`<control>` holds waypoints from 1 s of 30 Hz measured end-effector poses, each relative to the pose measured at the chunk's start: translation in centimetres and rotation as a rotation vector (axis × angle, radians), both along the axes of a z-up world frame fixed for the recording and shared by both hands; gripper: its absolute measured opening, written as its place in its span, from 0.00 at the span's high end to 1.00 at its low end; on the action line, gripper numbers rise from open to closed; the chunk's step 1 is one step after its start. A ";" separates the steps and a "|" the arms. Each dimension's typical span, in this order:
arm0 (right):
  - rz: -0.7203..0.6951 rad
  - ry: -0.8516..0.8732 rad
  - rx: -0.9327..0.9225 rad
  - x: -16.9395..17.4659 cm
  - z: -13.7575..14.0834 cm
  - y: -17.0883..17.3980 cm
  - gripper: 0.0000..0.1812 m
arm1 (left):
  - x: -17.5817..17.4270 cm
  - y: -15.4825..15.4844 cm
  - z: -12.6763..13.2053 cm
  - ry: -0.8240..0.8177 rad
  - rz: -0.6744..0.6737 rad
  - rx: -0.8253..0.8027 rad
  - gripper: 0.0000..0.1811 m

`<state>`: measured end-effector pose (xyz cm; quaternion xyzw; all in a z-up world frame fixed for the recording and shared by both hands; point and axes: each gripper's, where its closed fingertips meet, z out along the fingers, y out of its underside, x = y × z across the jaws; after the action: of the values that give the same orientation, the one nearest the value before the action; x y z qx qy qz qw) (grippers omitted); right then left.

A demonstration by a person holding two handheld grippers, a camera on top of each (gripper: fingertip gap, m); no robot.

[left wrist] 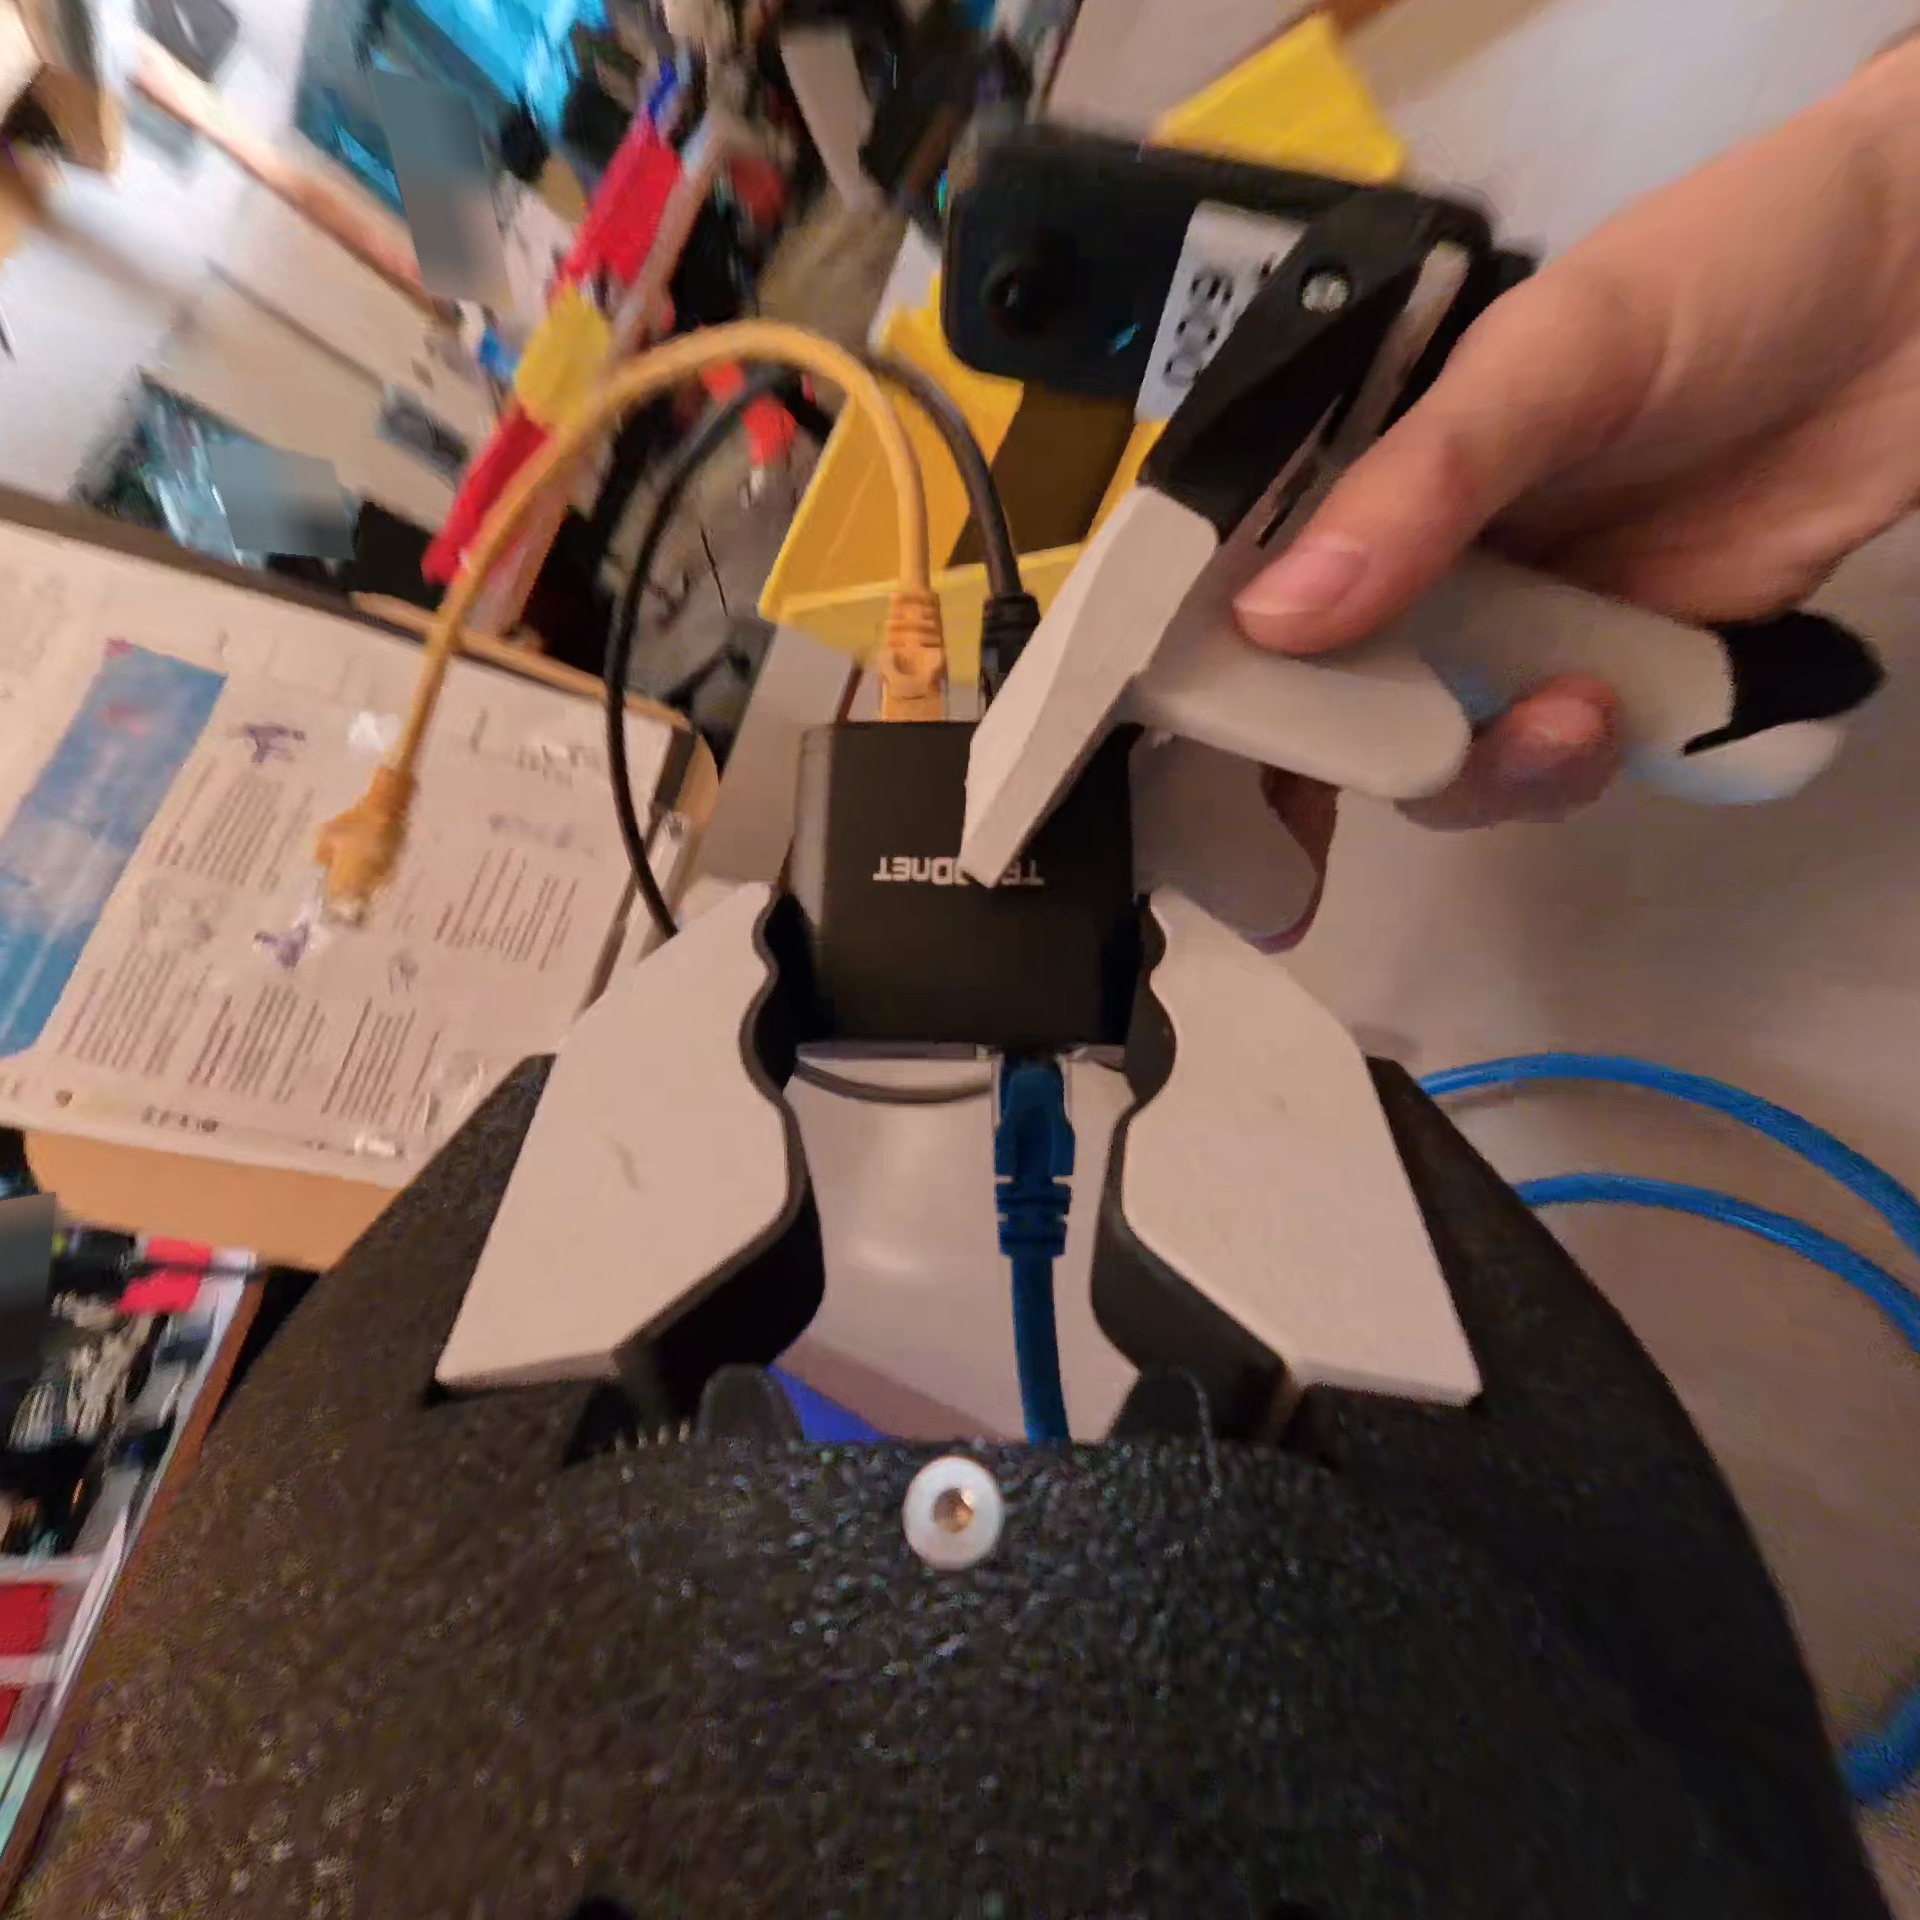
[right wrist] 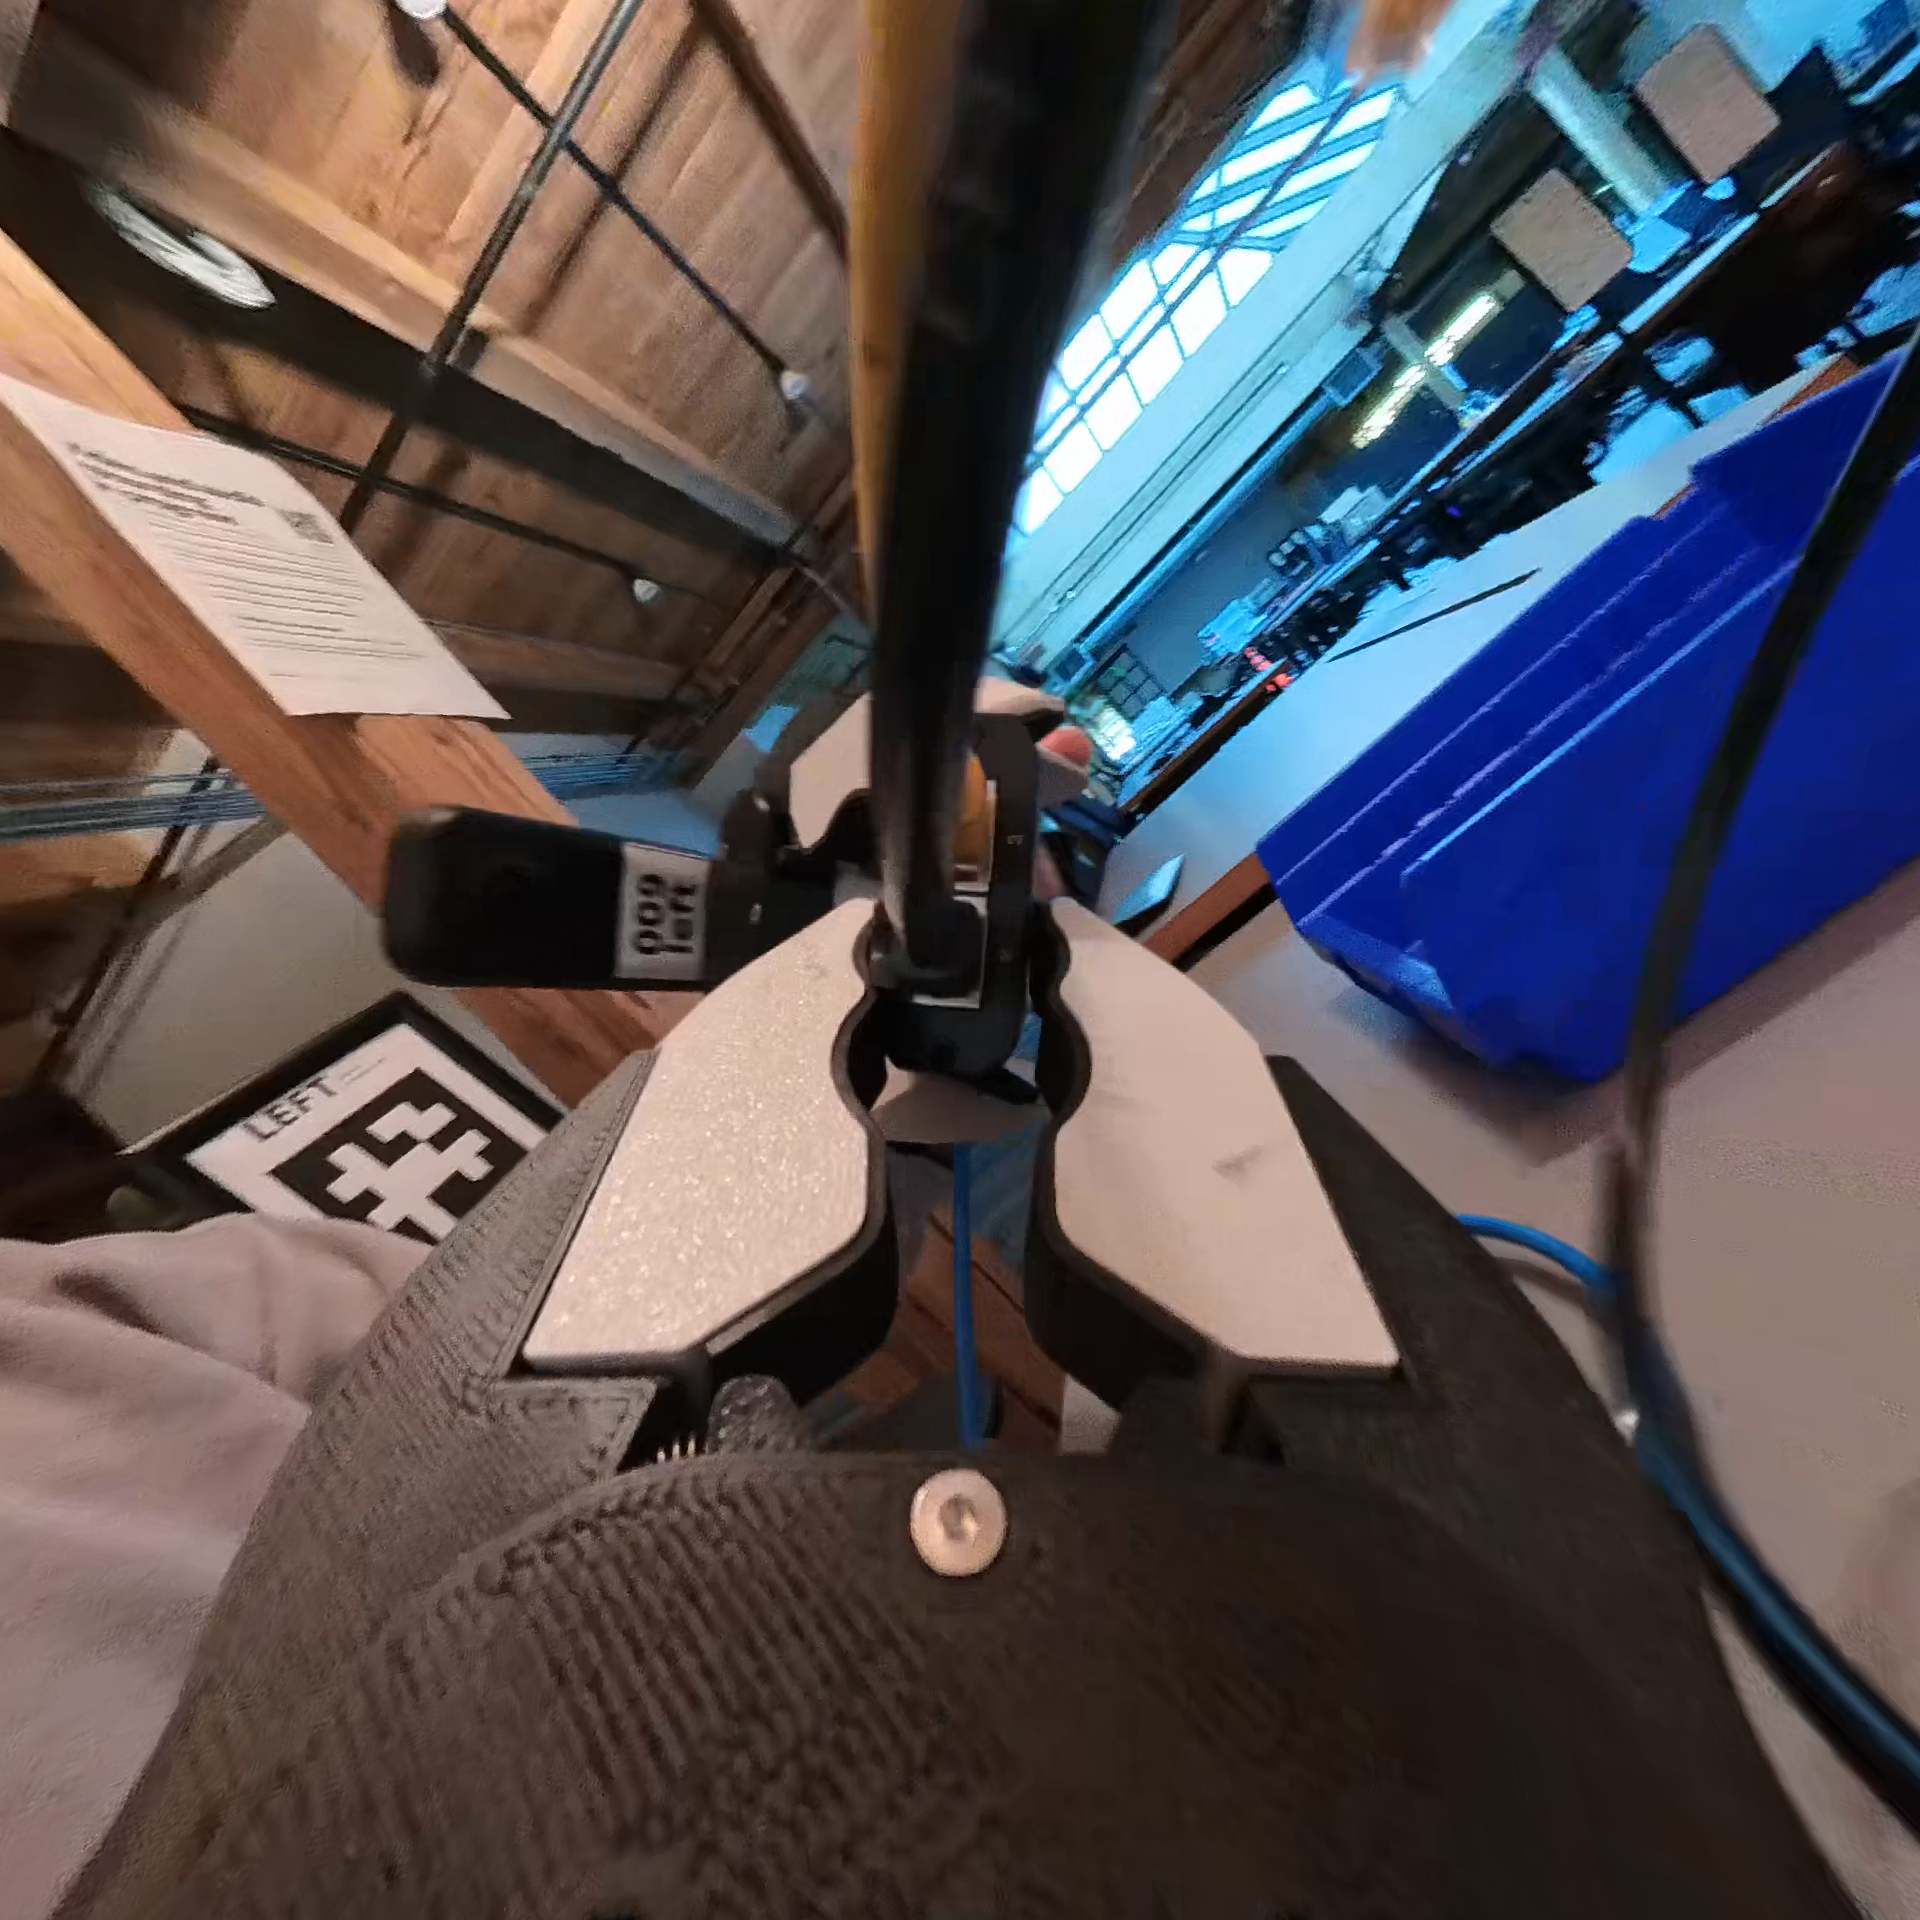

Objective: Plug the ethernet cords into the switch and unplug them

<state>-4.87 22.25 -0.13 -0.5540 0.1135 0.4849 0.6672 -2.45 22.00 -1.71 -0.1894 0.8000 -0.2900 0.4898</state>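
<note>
Left wrist view: left tongs [left wrist: 961,935] clamp the switch [left wrist: 956,894]; right tongs [right wrist: 961,971] pinch the black plug [right wrist: 930,935]. Unplugging step — press the tab, pull straight.

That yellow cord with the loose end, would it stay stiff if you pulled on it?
Probably floppy: the yellow cord arches over and its free plug droops toward the printed sheet. It looks light, likely swinging when the switch moves.
</note>
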 end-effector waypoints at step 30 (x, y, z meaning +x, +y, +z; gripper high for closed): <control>0.029 0.457 -0.060 0.1 0.1 0.2 0.87 | -5.4 -0.3 5.9 -0.260 0.011 -0.338 0.60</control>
<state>-4.75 22.44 0.01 -0.4511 0.2680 0.6037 0.6002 -7.82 21.71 4.14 -0.2341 0.6690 -0.4397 0.5517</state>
